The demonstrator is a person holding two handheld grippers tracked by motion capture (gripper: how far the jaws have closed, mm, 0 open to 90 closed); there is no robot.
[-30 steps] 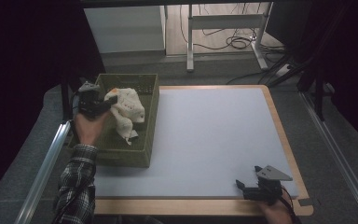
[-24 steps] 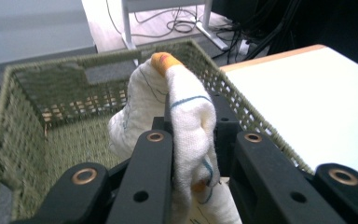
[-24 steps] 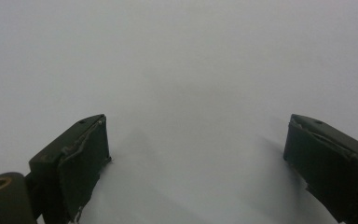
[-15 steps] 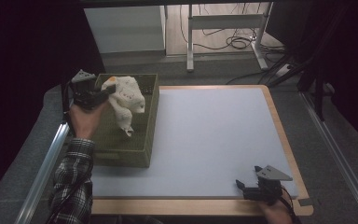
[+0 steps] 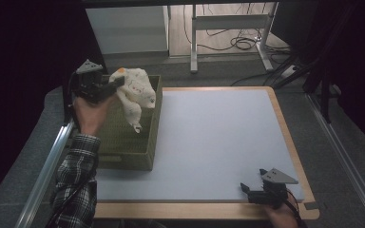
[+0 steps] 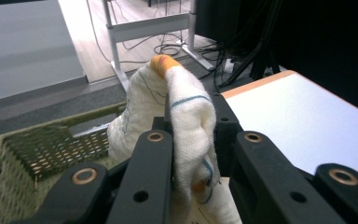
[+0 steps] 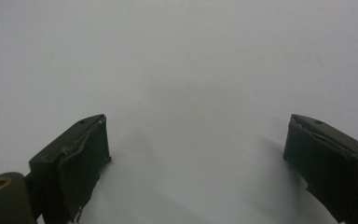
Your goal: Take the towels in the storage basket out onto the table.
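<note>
We find the left gripper (image 5: pixel 116 83) raised over the far end of the green woven basket (image 5: pixel 123 142), at about ten o'clock on the table (image 5: pixel 209 142). Its jaws are clamped on a fold of a white cloth (image 5: pixel 135 92), which hangs from them above the basket's interior, its lower tip dangling inside.

The left gripper view adds what the high view lacks: the cloth (image 6: pixel 186 121) is pinched between the jaws, with thin blue lines across the weave and an orange patch at its top edge. We also see the basket's (image 6: pixel 37 149) open mesh wall behind it. We read no lettering or brand on the cloth or the basket.

The right gripper (image 5: pixel 252 192) rests at about five o'clock, at the near edge of the white mat (image 5: pixel 218 133). The right gripper view shows its jaws spread wide, nothing between them, with bare mat (image 7: pixel 182 70) beyond.
</note>
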